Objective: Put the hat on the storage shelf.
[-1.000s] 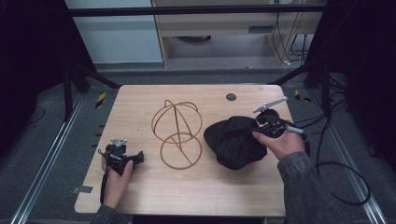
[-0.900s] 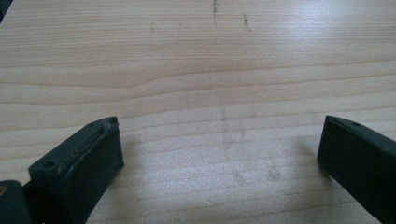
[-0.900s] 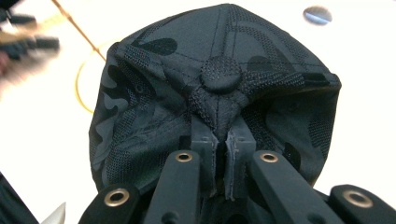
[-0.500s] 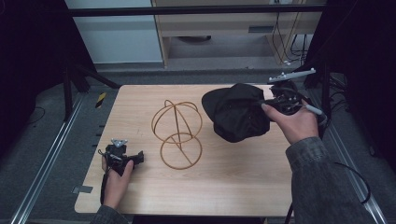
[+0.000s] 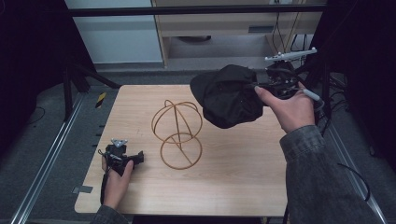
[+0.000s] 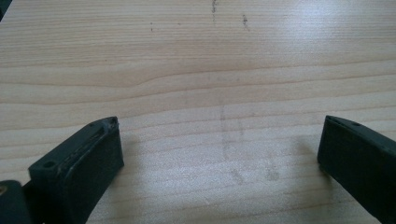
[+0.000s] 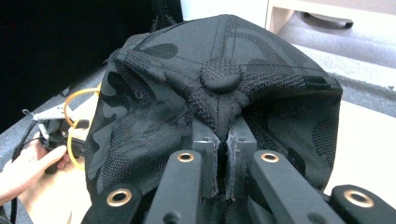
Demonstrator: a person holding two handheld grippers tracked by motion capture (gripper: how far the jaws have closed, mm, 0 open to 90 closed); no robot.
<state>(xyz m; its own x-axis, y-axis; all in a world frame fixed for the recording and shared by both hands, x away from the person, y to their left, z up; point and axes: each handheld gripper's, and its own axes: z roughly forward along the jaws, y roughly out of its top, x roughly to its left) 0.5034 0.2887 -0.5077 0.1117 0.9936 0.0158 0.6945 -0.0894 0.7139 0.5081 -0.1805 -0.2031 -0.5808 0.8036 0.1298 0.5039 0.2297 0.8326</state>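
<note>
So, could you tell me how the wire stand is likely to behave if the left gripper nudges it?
The wire stand is thin hoops, mostly air, so probably light and quick to slide on the smooth table. Its ball-shaped top sits above a small ring base, so a high push may tip it. The wire looks stiff. The left gripper is open beside it.

The right gripper [image 5: 259,87] has risen and swung toward the far right, carrying the black cap [image 5: 229,95] with it. A second ago the cap lay slumped on the surface [image 5: 224,186] to the right of the wire stand [image 5: 178,133]; half a second ago it was already lifted near the far right corner. Now it hangs clear of the wood, higher again, its crown pinched between the closed jaws in the right gripper view. The right hand [image 5: 288,108] and sleeve [image 5: 322,182] have stretched farther from the near edge.
</note>
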